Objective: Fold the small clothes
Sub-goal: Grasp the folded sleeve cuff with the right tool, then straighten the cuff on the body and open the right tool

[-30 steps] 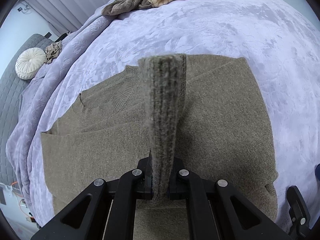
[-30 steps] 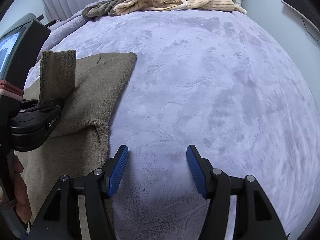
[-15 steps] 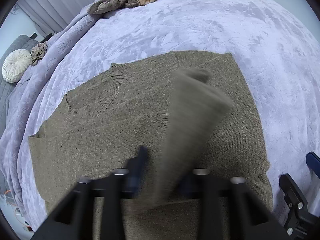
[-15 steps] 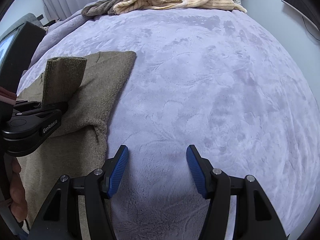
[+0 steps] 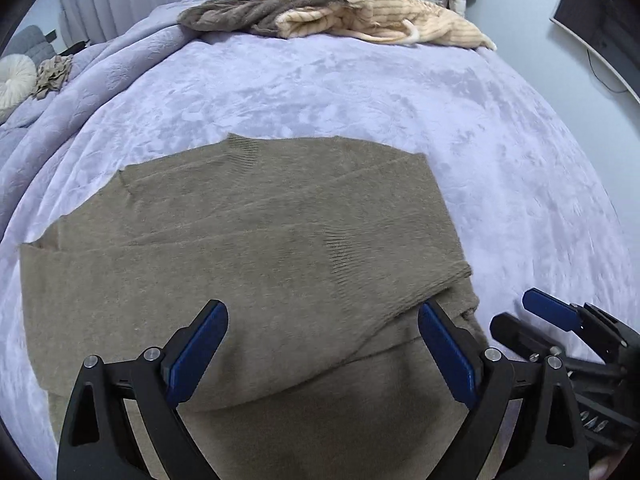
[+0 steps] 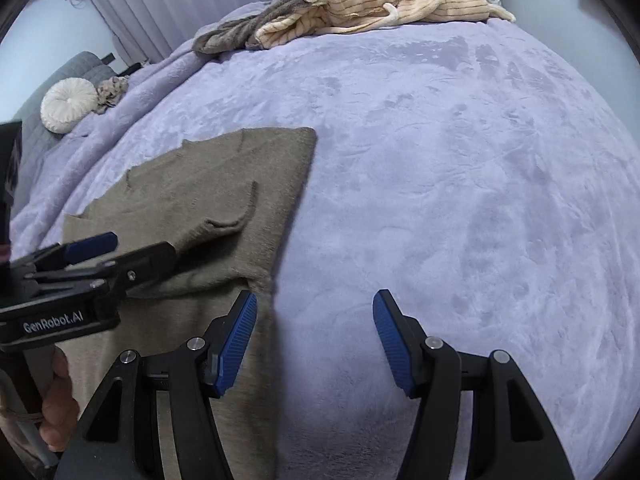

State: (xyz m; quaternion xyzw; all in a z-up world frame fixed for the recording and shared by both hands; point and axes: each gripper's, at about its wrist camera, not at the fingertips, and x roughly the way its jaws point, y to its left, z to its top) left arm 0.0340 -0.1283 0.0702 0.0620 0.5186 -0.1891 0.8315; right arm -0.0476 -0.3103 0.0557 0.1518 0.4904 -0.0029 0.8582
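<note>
Our left gripper [image 5: 322, 350] has its jaws spread wide with nothing between them, hovering low over the olive-brown sweater [image 5: 240, 248], its blue pads [image 5: 198, 350] pointing toward the collar end. From the right wrist view we see the same left gripper [image 6: 120, 252] reaching in sideways from the left edge, level above the knit, with our left hand [image 6: 58, 404] wrapped around its handle below. Our right gripper [image 6: 316, 344] is open too and holds nothing; its left pad sits just over the sweater's right edge while the other hangs over bare blanket. The sweater lies flat on the bed [image 5: 500, 160], spread across the lavender blanket [image 6: 460, 180], with a sleeve [image 5: 400, 280] folded in across the body so its ribbed cuff rests on the torso. Farther off, at the far end of the bed, we have a cream striped garment [image 5: 384, 16] heaped beside a grey knit [image 5: 248, 14]. Off the left side, a round white cushion [image 6: 68, 106] rests on a grey sofa [image 6: 36, 120].
</note>
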